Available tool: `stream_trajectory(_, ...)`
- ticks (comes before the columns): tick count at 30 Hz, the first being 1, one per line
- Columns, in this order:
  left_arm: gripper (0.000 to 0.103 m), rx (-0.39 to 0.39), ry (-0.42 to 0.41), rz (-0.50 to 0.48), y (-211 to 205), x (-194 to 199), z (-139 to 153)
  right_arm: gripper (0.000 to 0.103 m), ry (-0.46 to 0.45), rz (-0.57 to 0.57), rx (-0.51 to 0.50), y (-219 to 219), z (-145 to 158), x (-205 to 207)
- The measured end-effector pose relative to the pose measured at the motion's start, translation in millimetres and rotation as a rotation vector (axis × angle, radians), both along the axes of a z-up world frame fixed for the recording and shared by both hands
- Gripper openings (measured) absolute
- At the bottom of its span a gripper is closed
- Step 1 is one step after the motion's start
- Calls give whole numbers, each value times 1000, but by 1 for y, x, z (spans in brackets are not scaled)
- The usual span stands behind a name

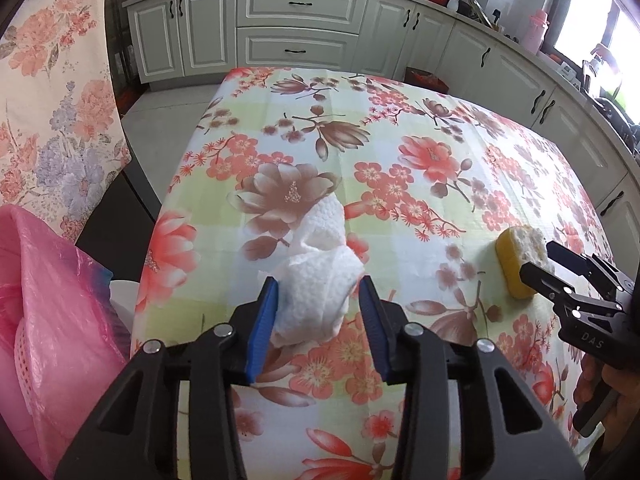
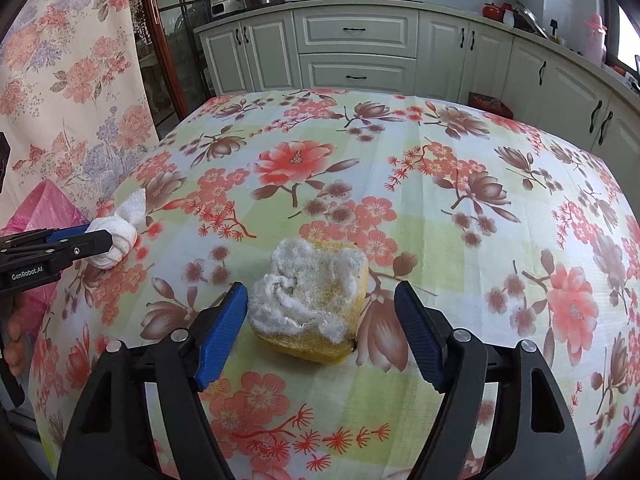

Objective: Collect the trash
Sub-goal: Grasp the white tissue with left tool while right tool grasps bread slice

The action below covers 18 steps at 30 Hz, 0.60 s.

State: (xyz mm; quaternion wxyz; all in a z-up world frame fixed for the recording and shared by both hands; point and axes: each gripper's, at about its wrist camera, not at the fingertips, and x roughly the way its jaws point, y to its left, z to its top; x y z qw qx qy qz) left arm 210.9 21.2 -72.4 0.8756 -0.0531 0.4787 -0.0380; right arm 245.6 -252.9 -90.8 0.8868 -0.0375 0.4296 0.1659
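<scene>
A crumpled white paper towel (image 1: 320, 280) lies on the floral tablecloth near the table's left edge. My left gripper (image 1: 319, 286) is open with its blue pads on either side of the towel. The towel also shows in the right wrist view (image 2: 120, 232). A worn yellow sponge with a frayed white top (image 2: 314, 300) lies further right. My right gripper (image 2: 320, 302) is open and straddles the sponge without clamping it. The sponge (image 1: 516, 258) and the right gripper (image 1: 546, 260) also show in the left wrist view.
A bin lined with a pink plastic bag (image 1: 52, 312) stands beside the table's left edge. A floral curtain (image 1: 52, 92) hangs at left. White kitchen cabinets (image 1: 300, 24) with pots and appliances on the counter run along the back and right.
</scene>
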Motion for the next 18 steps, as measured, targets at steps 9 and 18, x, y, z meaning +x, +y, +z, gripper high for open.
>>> stream_trajectory(9, 19, 2, 2, -17, -3, -1, 2, 52, 11, 18, -7, 5, -4, -2)
stream_trajectory(18, 19, -7, -51, -19, -4, -13, 27, 52, -33, 23, 14, 6, 15, -12)
